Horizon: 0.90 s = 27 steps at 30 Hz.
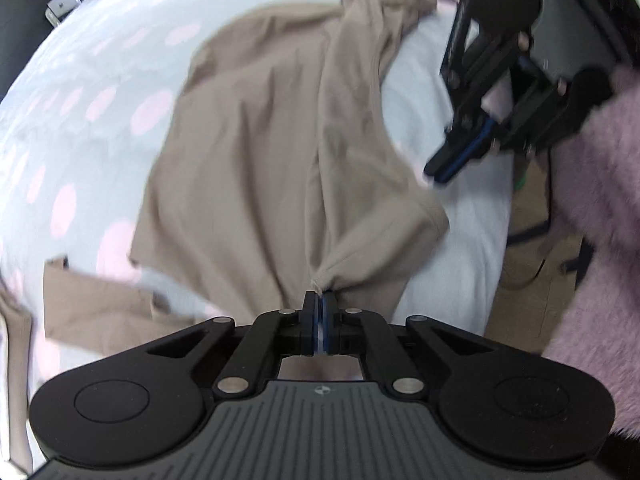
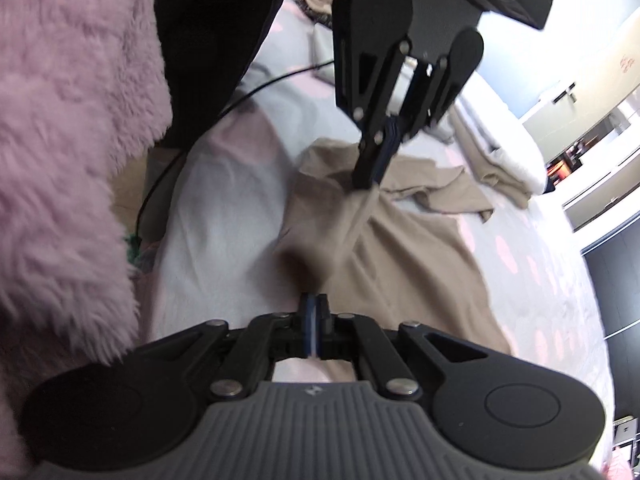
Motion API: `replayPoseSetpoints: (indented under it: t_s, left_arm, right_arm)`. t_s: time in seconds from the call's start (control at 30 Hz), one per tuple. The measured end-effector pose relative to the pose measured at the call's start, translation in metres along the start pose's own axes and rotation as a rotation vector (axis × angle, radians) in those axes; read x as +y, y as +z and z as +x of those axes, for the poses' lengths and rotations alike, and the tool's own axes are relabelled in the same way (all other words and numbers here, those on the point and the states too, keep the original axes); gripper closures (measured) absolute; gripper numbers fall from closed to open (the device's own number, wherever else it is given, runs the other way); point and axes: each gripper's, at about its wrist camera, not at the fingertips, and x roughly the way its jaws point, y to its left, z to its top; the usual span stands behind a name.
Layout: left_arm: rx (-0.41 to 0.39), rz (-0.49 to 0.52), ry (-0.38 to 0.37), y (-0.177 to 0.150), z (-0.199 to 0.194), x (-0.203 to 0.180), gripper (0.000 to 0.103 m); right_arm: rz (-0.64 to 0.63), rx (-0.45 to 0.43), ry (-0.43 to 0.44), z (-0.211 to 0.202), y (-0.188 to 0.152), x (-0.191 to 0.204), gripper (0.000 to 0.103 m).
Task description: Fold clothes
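Left wrist view: a beige garment [image 1: 248,152] lies spread on the bed [image 1: 80,60], whose cover is pale grey with pink dots. One fold of the cloth runs from the far end of the garment down to the left gripper [image 1: 319,300], and there it gathers into a small bunch. The jaws are clenched on this bunch of the garment. A second beige piece [image 1: 92,304] lies at the lower left, just beside the garment. The right gripper [image 1: 438,170] hangs at the upper right, above the bare cover near the garment's right edge; its jaws are pressed together, and I cannot see any cloth between them. A fluffy pink sleeve [image 1: 600,220] fills the right side. In the right wrist view, the garment [image 2: 400,256] lies ahead on the bed [image 2: 224,208], and the left gripper [image 2: 366,184] points down at it, with a strip of cloth stretched up to its tips. The right gripper [image 2: 315,300] has its jaws clenched, with nothing visible between them. A black cable [image 2: 248,94] crosses the bed, and the pink sleeve [image 2: 60,120] is at the left.
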Motion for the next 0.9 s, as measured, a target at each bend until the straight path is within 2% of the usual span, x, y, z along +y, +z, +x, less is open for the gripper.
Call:
replayPoseSetpoints:
  t_s: [0.13, 0.2, 0.33, 0.4, 0.5, 0.6, 0.7, 0.8, 0.87, 0.9]
  left_arm:
    - [0.002, -0.004, -0.008, -0.006, 0.002, -0.006, 0.103]
    - [-0.022, -0.029, -0.010, -0.006, -0.003, -0.005, 0.103]
    - [-0.062, -0.078, -0.015, -0.005, -0.013, -0.004, 0.103]
    - [-0.076, -0.091, -0.025, -0.004, -0.016, -0.004, 0.103]
    - [-0.088, -0.090, -0.032, -0.003, -0.020, -0.005, 0.103]
    - [-0.101, -0.090, -0.038, -0.004, -0.021, -0.006, 0.103]
    - [-0.122, -0.091, -0.058, -0.005, -0.026, -0.005, 0.103]
    - [-0.137, -0.084, -0.067, -0.005, -0.030, -0.008, 0.103]
    - [-0.135, -0.084, -0.066, -0.005, -0.030, -0.008, 0.103]
    - [-0.132, -0.085, -0.065, -0.005, -0.029, -0.008, 0.103]
  right_arm:
    - [0.017, 0.021, 0.035, 0.010, -0.002, -0.005, 0.101]
    - [0.100, 0.027, 0.055, 0.012, -0.001, -0.018, 0.098]
    - [0.397, 0.017, 0.098, 0.011, 0.000, -0.058, 0.074]
    - [0.562, 0.007, 0.148, 0.014, -0.002, -0.075, 0.070]
    - [0.745, 0.001, 0.227, 0.027, 0.000, -0.091, 0.069]
    - [0.773, 0.039, 0.272, 0.046, 0.006, -0.090, 0.069]
    - [0.743, 0.083, 0.269, 0.060, 0.009, -0.085, 0.070]
    - [0.767, 0.109, 0.284, 0.070, 0.007, -0.084, 0.070]
    - [0.770, 0.127, 0.286, 0.067, 0.005, -0.082, 0.074]
    - [0.769, 0.135, 0.287, 0.066, 0.004, -0.080, 0.080]
